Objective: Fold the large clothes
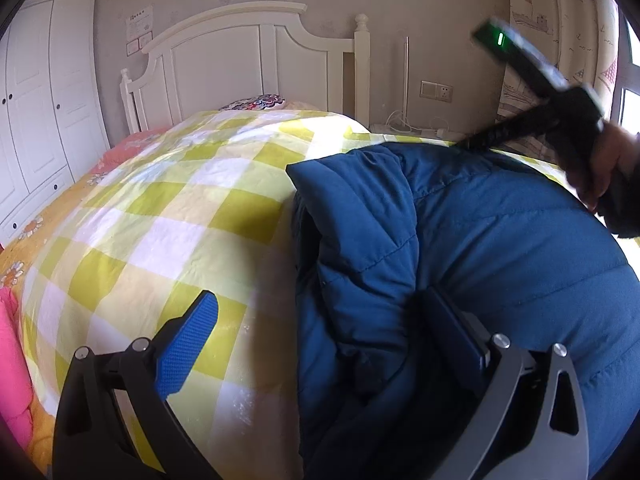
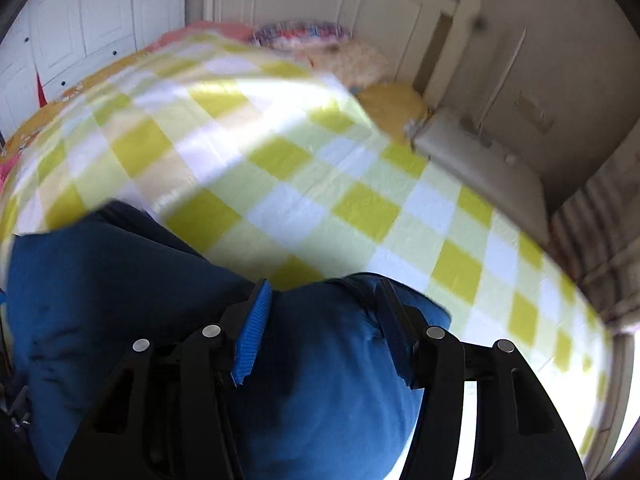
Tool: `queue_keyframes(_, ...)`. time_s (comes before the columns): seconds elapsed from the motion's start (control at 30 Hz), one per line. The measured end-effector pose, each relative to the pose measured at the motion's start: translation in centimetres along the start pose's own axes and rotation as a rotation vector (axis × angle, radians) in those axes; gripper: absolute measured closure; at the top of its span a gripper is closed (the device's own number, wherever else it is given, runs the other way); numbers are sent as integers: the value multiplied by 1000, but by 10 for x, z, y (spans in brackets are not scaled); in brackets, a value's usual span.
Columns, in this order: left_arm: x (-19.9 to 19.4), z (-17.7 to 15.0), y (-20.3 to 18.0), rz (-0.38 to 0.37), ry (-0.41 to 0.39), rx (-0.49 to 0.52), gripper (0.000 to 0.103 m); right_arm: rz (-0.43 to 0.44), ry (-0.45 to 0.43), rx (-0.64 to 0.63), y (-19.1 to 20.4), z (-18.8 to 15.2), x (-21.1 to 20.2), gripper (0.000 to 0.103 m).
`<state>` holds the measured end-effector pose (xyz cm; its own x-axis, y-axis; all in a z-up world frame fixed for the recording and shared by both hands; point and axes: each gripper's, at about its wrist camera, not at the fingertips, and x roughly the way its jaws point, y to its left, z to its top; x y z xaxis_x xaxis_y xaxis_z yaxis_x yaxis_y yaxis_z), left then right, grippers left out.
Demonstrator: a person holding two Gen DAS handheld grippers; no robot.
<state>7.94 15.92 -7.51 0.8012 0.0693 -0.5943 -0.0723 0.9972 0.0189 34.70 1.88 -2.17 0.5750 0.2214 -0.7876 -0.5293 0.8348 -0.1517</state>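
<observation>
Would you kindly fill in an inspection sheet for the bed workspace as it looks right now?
Surface: bed under a yellow-and-white checked quilt.
Job's things: blue padded jacket, partly folded, lying on the quilt.
Clutter: patterned pillow by the headboard; pink fabric at the bed's edge.
Grippers: left gripper open, one finger on the jacket; right gripper with jacket fabric bulging between its fingers.
Cables: white cord by the wall.
Surroundings: white headboard, white wardrobe, curtain, wall socket.

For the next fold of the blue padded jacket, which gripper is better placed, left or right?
Right, probably. The right gripper has a puffy fold of the blue padded jacket between its fingers. The left gripper stands wide open at the jacket's edge, one finger over the yellow checked quilt.
</observation>
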Motion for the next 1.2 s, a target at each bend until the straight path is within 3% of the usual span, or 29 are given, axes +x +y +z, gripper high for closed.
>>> queue_keyframes(0.1, 0, -1, 1, -3, -1, -5, 2, 167, -100, -19, 24, 8, -40, 49)
queue_keyframes(0.17, 0, -1, 0, -3, 0, -3, 2, 206, -107, -120, 54, 8, -50, 49)
queue_keyframes(0.2, 0, -1, 1, -4, 0, -3, 2, 209, -90, -168, 69, 7, -44, 49)
queue_keyframes(0.27, 0, -1, 1, 1, 1, -9, 2, 175, 24, -240, 96, -3, -12, 49)
queue_keyframes(0.3, 1, -1, 3, 4, 10, -13, 2, 132, 48, -278, 106, -7, 1, 49)
queue_keyframes(0.37, 2, -3, 5, -17, 18, -28, 2, 127, 75, -281, 108, -2, -1, 49)
queue_keyframes(0.43, 1, -3, 4, -14, 13, -26, 2, 155, 70, -259, 104, 3, -12, 50)
queue_keyframes(0.5, 1, -3, 4, -13, 8, -24, 2, 212, 12, -235, 105, 9, -34, 49)
queue_keyframes(0.6, 0, -4, 4, -6, 7, -20, 2, 267, -42, -300, 130, 14, -50, 49)
queue_keyframes(0.73, -2, -5, 3, 50, 9, -14, 2, 212, 115, -438, 170, 0, 7, 48)
queue_keyframes(0.83, 0, -6, 9, 6, 26, -47, 2, 259, 142, -394, 163, 8, 11, 48)
queue_keyframes(0.93, -1, -6, 7, 10, 22, -32, 2, 209, 88, -399, 162, 2, -10, 49)
queue_keyframes(1.0, -2, -7, 7, 9, 20, -32, 2, 194, 5, -381, 153, -4, -40, 48)
queue_keyframes(1.1, -2, -7, 6, 9, 18, -34, 2, 160, -113, -285, 117, -22, -83, 35)
queue_keyframes(1.2, -1, -7, 5, 10, 15, -34, 2, 89, -143, -161, 70, -43, -93, 35)
